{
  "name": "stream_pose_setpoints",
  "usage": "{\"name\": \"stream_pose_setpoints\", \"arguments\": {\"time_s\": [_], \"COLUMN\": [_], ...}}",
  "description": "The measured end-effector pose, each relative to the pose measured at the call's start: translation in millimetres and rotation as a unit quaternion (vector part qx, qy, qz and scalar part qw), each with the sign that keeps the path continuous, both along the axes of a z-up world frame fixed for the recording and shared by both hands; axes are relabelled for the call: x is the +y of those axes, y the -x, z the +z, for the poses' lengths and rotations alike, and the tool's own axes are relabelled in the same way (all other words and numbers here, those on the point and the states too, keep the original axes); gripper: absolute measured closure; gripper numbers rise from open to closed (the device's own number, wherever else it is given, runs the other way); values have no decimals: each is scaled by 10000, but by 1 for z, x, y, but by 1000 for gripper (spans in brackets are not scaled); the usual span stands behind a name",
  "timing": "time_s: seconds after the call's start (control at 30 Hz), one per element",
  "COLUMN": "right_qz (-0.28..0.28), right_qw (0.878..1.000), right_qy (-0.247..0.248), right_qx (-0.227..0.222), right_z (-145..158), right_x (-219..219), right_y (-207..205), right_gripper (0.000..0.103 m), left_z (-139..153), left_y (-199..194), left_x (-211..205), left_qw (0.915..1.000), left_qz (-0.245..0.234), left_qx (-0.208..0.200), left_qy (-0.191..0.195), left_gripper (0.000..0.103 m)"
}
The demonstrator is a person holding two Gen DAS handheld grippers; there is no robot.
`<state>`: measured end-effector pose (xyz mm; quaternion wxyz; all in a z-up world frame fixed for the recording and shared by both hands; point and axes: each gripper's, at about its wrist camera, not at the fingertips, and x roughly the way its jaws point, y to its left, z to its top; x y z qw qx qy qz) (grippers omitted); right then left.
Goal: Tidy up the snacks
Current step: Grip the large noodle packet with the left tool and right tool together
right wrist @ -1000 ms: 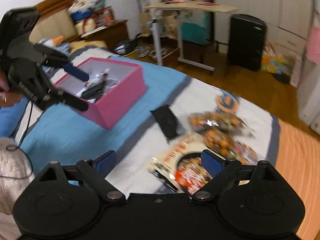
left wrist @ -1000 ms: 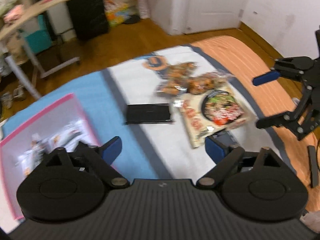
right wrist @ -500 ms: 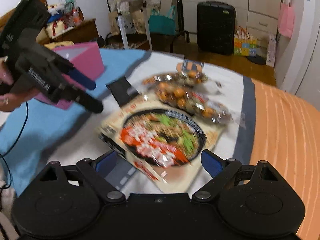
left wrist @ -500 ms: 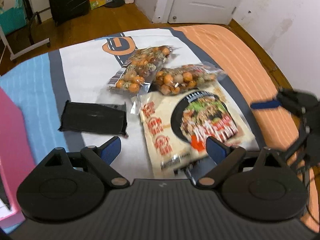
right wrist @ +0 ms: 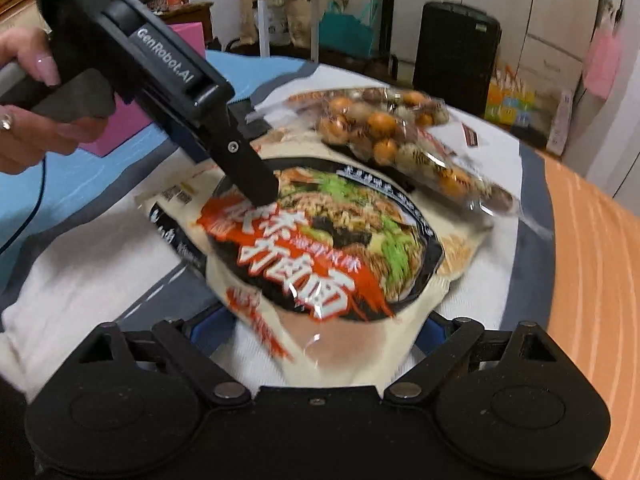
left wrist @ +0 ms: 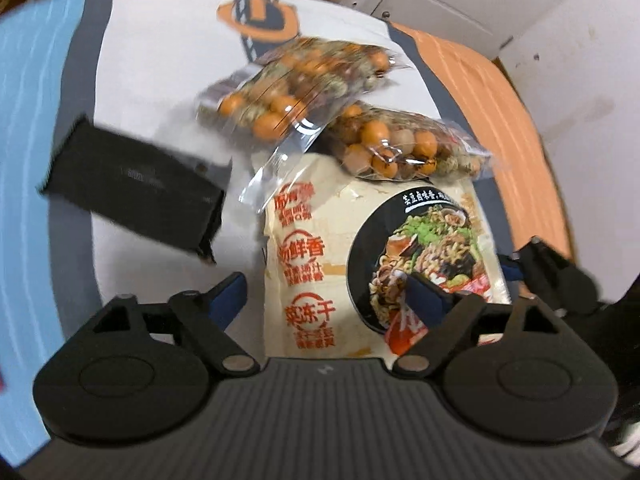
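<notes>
Now lowered from above onto the noodle packet (left wrist: 372, 264) on the bed (left wrist: 160, 64), just below two nut bags: left hand-held gripper (left wrist: 326, 292) spread but closing astride it, right hand-held gripper (right wrist: 320, 330) spread at its near edge, both likely about to grasp.

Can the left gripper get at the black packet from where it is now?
Probably yes: the black packet lies alone on the white cloth, just beyond the left gripper, whose open jaws straddle the noodle bag edge.
</notes>
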<state>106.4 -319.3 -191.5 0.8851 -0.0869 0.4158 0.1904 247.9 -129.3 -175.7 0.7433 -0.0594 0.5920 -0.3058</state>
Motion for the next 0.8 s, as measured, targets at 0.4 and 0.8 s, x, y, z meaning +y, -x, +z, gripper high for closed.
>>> {"name": "stream_pose_setpoints", "arguments": {"time_s": [0.4, 0.8], "right_qz": [31, -149], "right_qw": [9995, 9998], "right_qy": [175, 156], "right_qx": [-260, -26], "right_z": [9, 30], "right_x": [15, 32], "right_y": [16, 31], "right_gripper": [16, 18], "left_z": [7, 38], "left_y": [23, 54], "left_x": [4, -2], "left_qw": [9989, 9993], "left_qz": [271, -329], "left_qx": [60, -197], "left_qy": [381, 4], "left_gripper": [44, 41]}}
